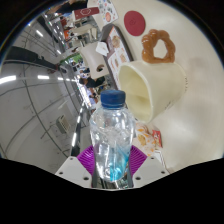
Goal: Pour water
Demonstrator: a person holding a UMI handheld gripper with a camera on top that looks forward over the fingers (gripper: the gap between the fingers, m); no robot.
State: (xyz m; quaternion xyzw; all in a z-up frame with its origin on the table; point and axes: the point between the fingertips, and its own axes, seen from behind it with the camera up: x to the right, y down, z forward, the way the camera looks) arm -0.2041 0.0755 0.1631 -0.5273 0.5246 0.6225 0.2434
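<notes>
While the view is rolling steeply, the tongs (110,165) are clamping a clear plastic water bottle (112,140), both purple pads (88,159) pressing on its lower body. The bottle is standing up between the fingers, its blue cap (114,98) sitting on at 12 o'clock from the grip, and its base is showing a blue tint. Just beyond the cap, at about 1 o'clock, a cream-coloured cup (155,87) is lying tilted in view with its mouth facing the bottle. Farther off at 1 o'clock, a brown ring-shaped item (157,45) is resting on the pale table (190,50). A small packet (150,138) is lying at 3 o'clock beside the bottle.
</notes>
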